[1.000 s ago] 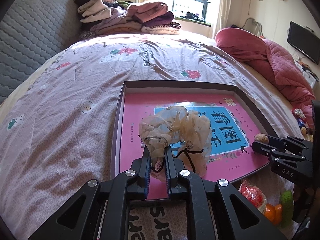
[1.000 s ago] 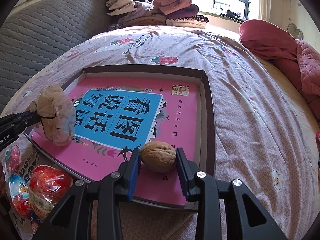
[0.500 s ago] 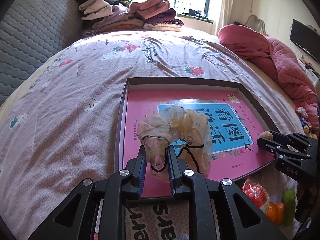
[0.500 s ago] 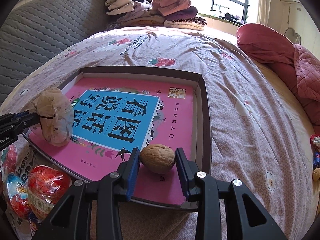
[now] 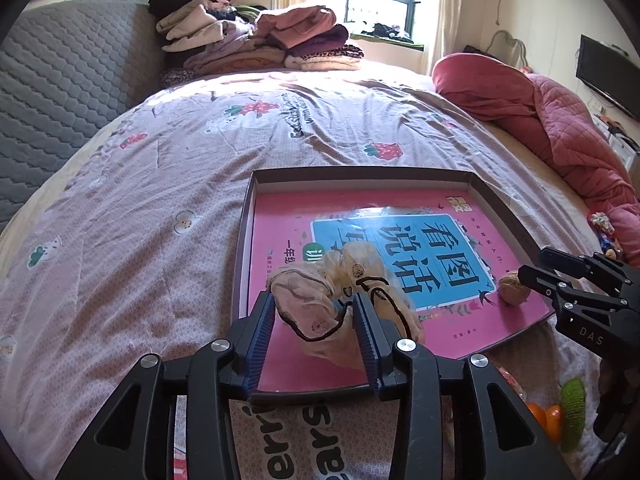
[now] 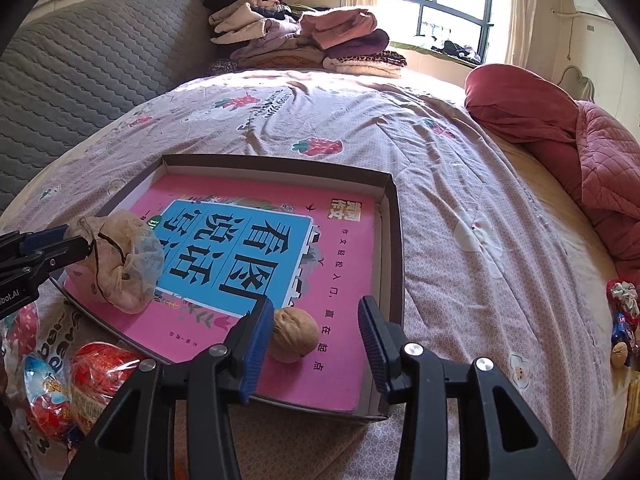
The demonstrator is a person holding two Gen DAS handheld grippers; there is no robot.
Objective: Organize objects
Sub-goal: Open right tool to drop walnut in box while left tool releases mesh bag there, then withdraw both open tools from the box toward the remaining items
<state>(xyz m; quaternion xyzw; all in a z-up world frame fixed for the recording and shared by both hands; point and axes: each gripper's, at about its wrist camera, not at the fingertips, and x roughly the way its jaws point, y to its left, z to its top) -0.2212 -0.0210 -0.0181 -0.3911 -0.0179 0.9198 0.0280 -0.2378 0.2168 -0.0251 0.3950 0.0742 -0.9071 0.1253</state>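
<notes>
A shallow dark box (image 5: 360,172) (image 6: 394,240) lies on the bed with a pink book (image 5: 440,328) (image 6: 256,200) in it. A beige gauze scrunchie (image 5: 320,304) (image 6: 120,264) rests on the book's near left part, between the spread jaws of my open left gripper (image 5: 314,320). A walnut (image 6: 294,334) (image 5: 514,290) lies on the book's near right part. My right gripper (image 6: 312,332) is open around it, the left pad close to the nut, the right pad apart.
Wrapped snacks (image 6: 80,376) and an orange and green toy (image 5: 560,412) lie near the box's front edge. A red quilt (image 5: 560,120) lies to the right, folded clothes (image 5: 260,40) at the far end, and small items (image 6: 622,320) at the bed's right edge.
Both grippers have opened. The left one let go of the scrunchie and the right one let go of the walnut; both things now rest on the book.
</notes>
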